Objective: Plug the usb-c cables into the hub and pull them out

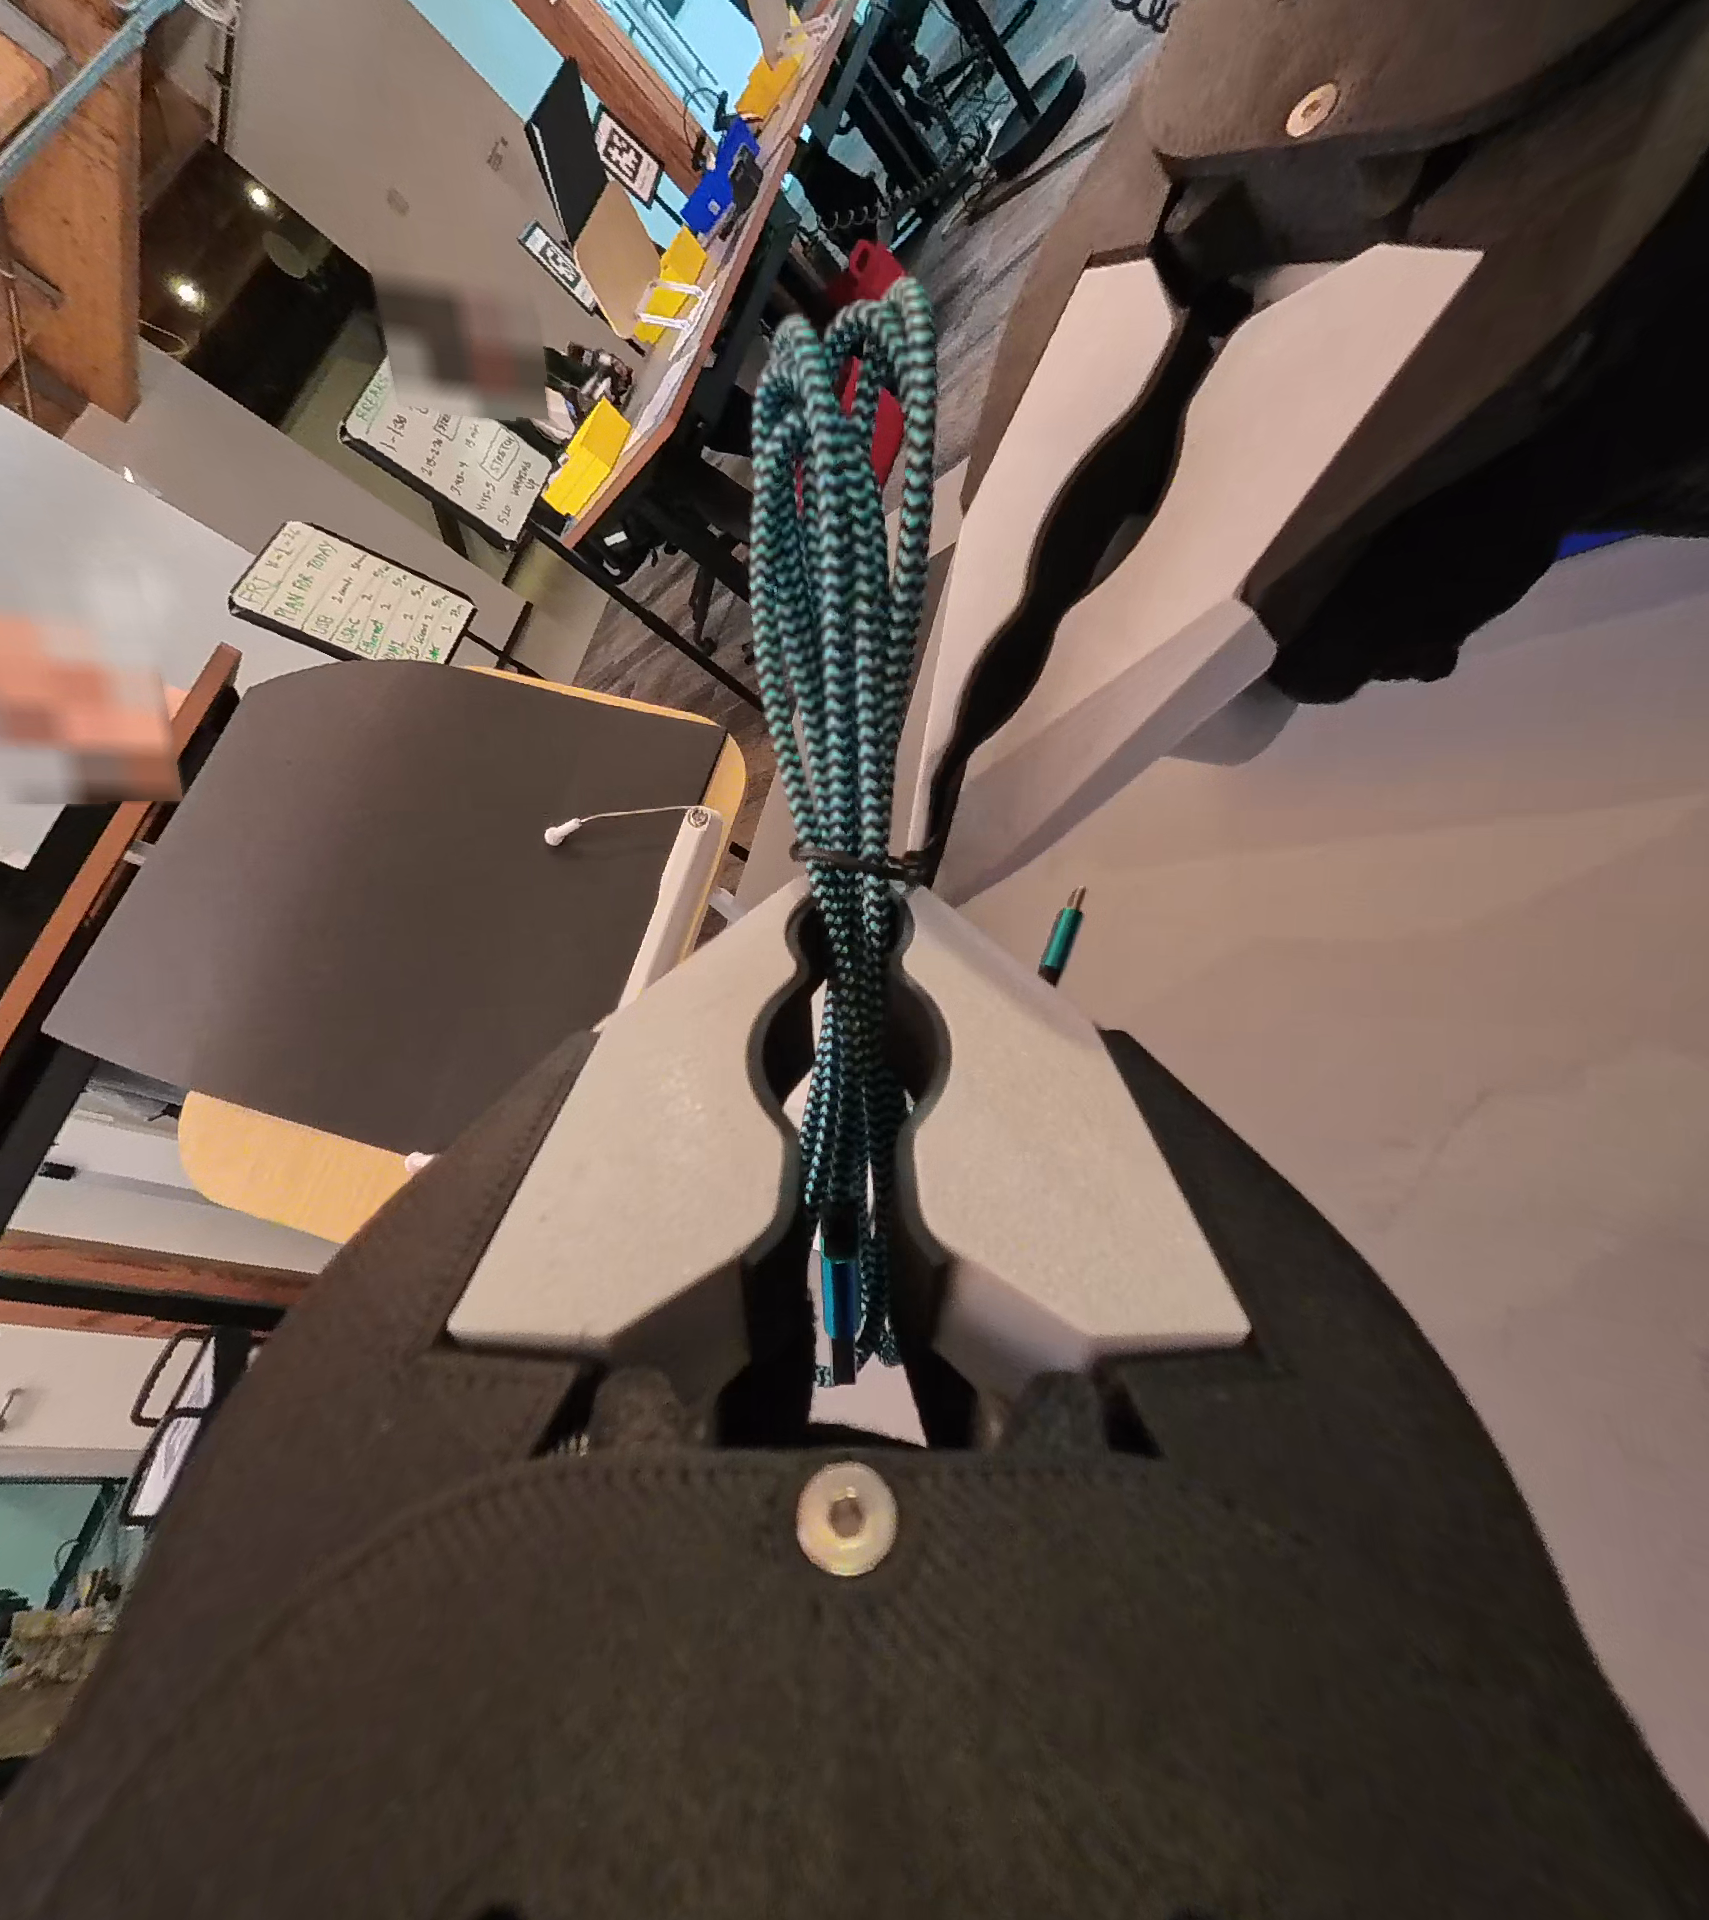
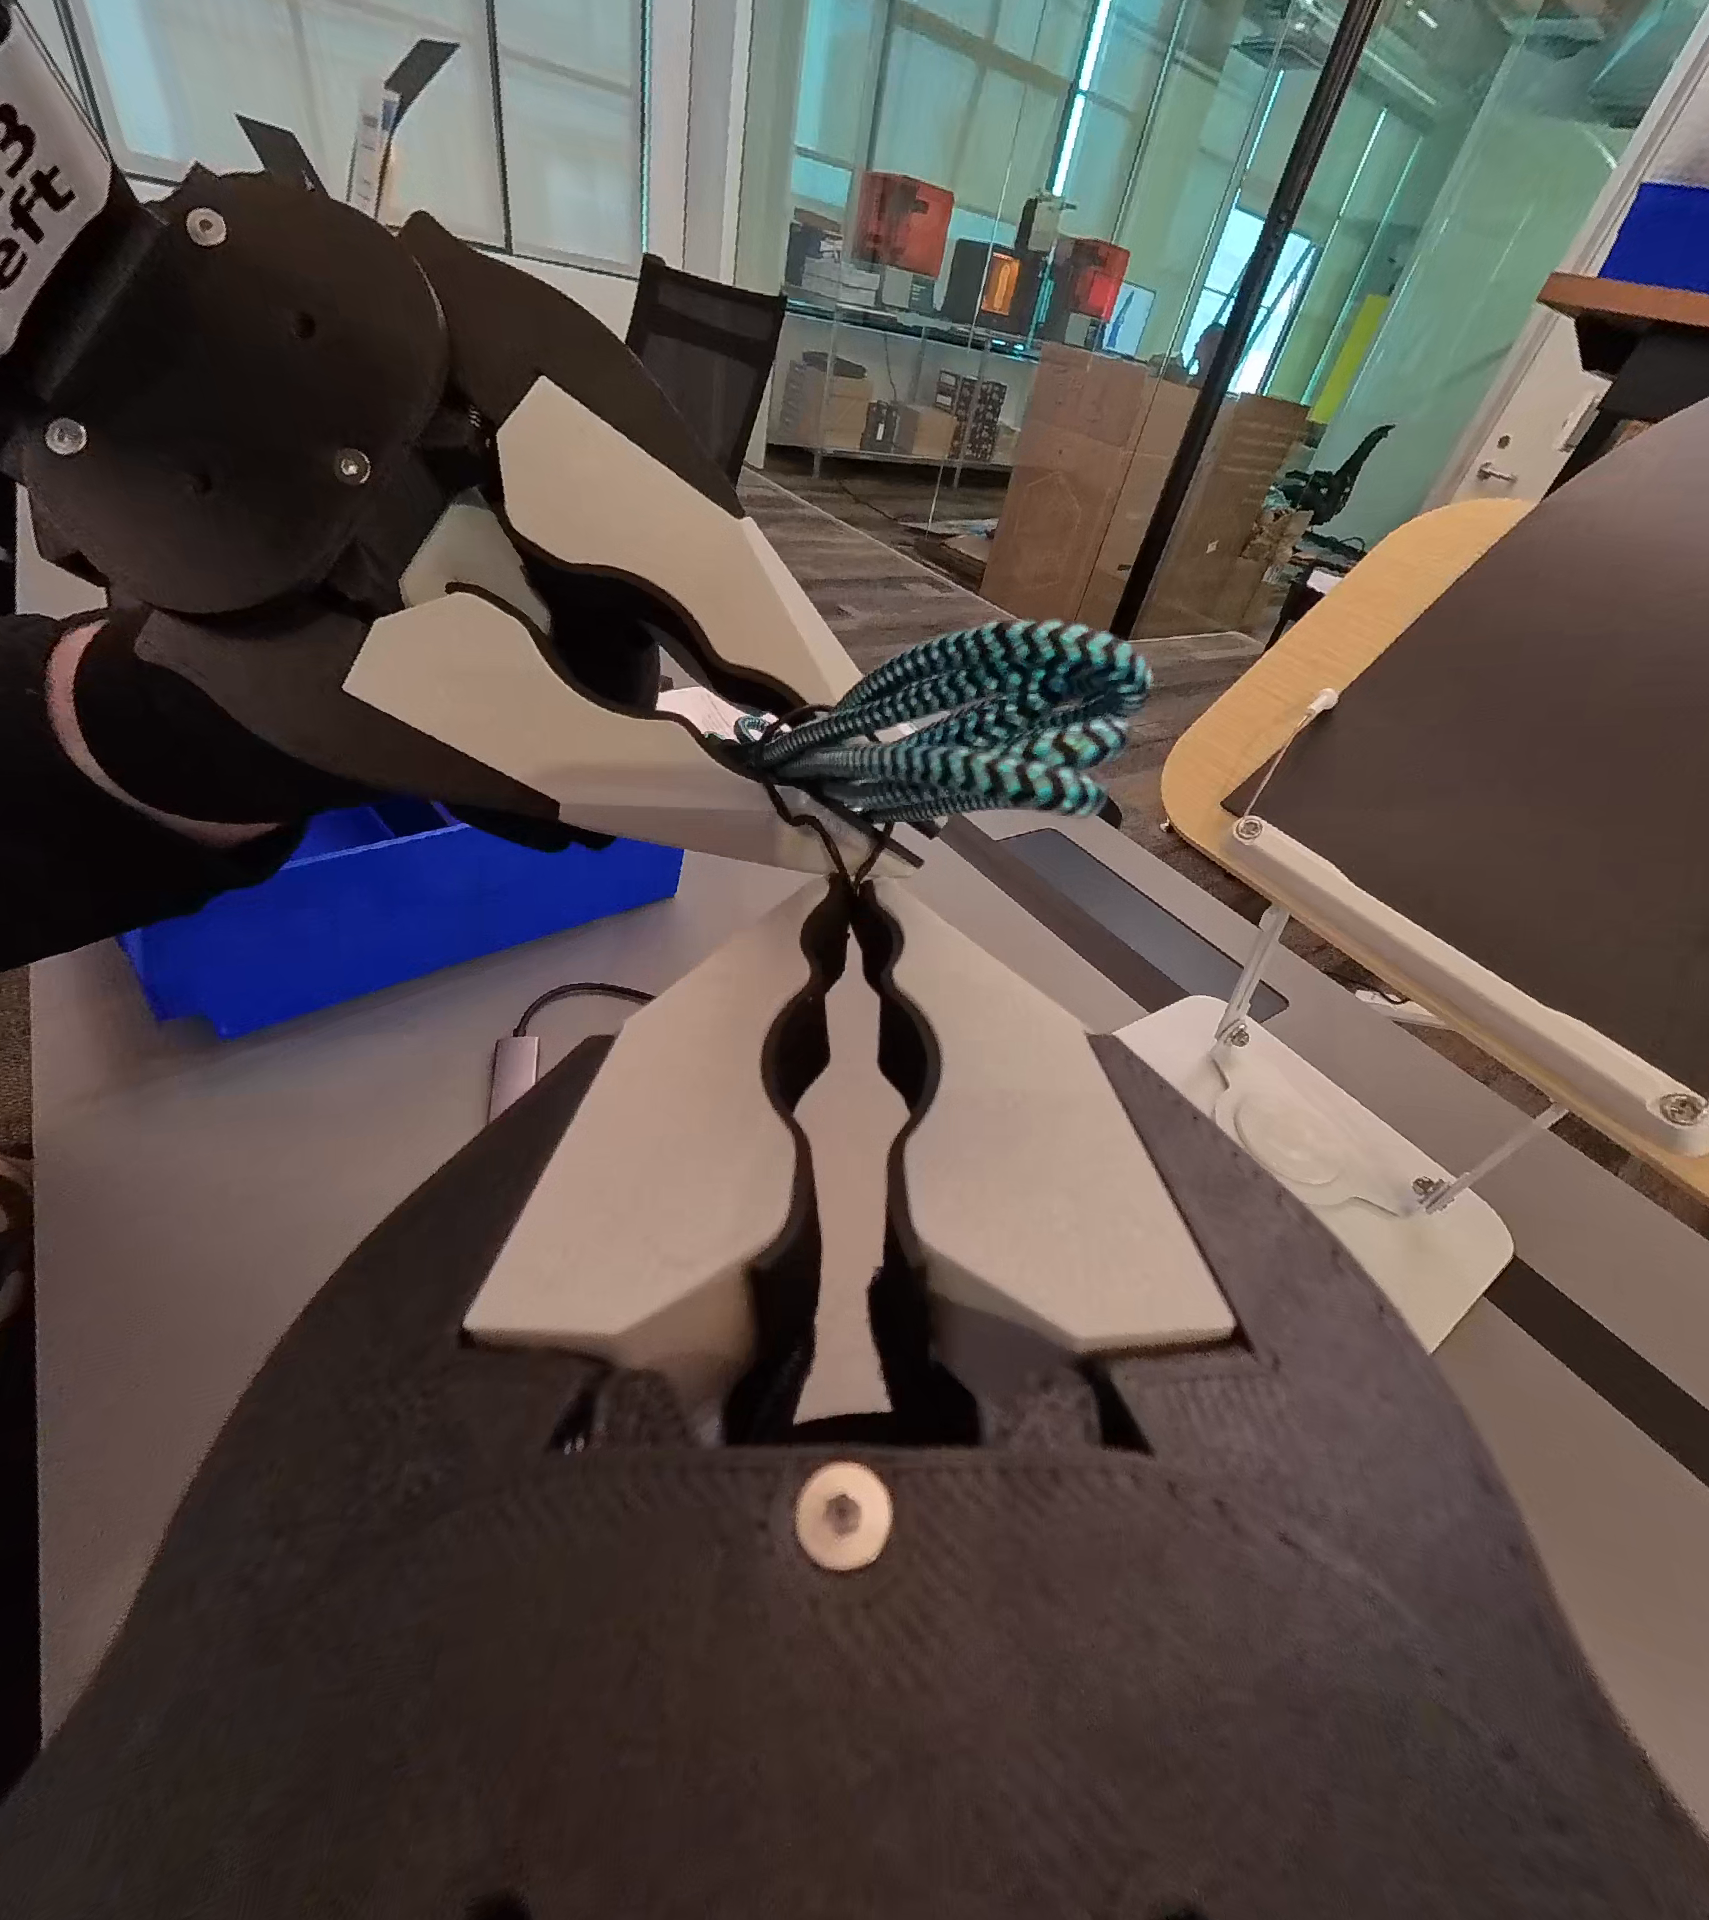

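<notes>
Now left hand-held gripper clamps the coiled cable; right hand-held gripper pinches its tie.

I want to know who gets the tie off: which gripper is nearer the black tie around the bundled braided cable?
Right. The right gripper pinches the black tie at its tips. The left gripper clamps the teal braided cable just beside the tie.

Each claw has a ribbed black printed body, one silver screw at its centre, and two pale grey fingers with wavy black inner edges. A black glove and black sleeve cover the person's hand.
</notes>
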Available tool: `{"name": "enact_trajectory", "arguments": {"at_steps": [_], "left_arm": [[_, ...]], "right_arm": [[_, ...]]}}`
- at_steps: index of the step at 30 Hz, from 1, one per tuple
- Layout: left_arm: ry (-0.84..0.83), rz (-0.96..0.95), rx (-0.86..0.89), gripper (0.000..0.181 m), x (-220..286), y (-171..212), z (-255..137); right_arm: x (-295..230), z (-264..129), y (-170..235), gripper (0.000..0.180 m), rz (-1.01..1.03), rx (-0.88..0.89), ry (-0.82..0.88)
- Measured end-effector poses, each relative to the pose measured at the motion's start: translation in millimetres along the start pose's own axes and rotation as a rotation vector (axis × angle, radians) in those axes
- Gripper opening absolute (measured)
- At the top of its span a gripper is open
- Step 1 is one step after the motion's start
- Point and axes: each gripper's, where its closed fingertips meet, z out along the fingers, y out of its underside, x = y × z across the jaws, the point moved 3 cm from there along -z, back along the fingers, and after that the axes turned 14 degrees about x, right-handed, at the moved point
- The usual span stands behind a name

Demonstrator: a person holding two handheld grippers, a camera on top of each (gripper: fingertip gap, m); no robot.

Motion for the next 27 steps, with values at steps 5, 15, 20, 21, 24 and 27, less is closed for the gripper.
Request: {"name": "enact_trajectory", "arguments": {"at_steps": [5, 15, 20, 21, 24, 27], "left_arm": [[-0.004, 0.005, 0.012, 0.004, 0, -2, -1], [-0.027, 0.041, 0.112, 0.004, 2, -14, -9], [-0.043, 0.055, 0.159, 0.004, 4, -19, -11], [-0.048, 0.053, 0.175, 0.004, 4, -21, -12], [-0.053, 0.041, 0.196, 0.004, 3, -23, -12], [-0.057, 0.031, 0.192, 0.004, 3, -20, -12]], "right_arm": [[-1, -1, -2, 0.000, 0.041, 0.016, -0.026], [-7, -7, -10, 0.000, 0.556, 0.212, -0.278], [-10, -9, -13, 0.000, 0.877, 0.316, -0.410], [-13, -10, -14, 0.000, 0.958, 0.343, -0.452], [-15, -9, -13, 0.000, 1.167, 0.421, -0.510], [-17, -6, -10, 0.000, 1.281, 0.476, -0.541]]}}
